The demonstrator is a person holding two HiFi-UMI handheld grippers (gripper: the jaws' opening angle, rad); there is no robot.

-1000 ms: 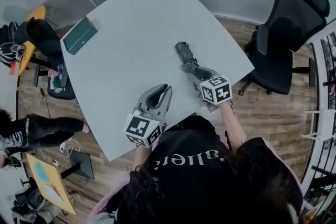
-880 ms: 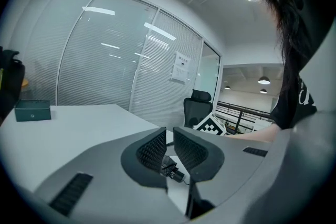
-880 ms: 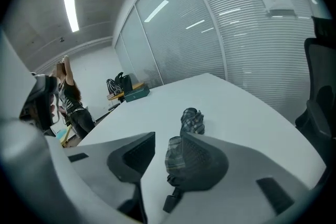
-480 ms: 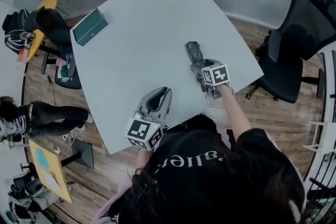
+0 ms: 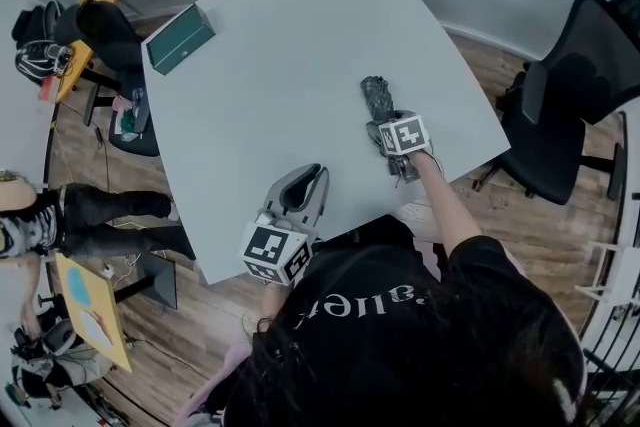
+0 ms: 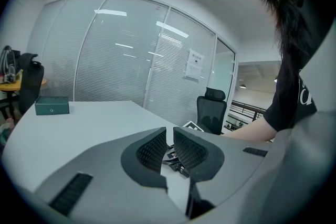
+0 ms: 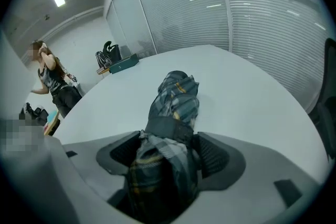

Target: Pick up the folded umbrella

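Right gripper (image 7: 169, 140) is down on the tabletop (image 5: 280, 85) with the folded umbrella (image 7: 173, 99) sitting right between its jaws. The jaws are opening, pretty much spread wide at this point. From the right gripper view the pads look like they're flanking the plaid fabric rather than squeezing it, so it's not really a grip, just straddling. The near end of the umbrella runs back into the throat of the gripper, and the rest sticks out ahead of the jaws, flat on the tabletop. In the head view the umbrella lies near the tabletop's right edge, pointing away from the person, with the gripper's marker cube covering its near end.

Left gripper (image 5: 300, 190) rests near the front edge of the tabletop, well apart from the umbrella. Its jaws are pulled together with only a thin slit between them, and there's nothing in there.

There's a green box (image 5: 180, 38) way over at the far left corner.
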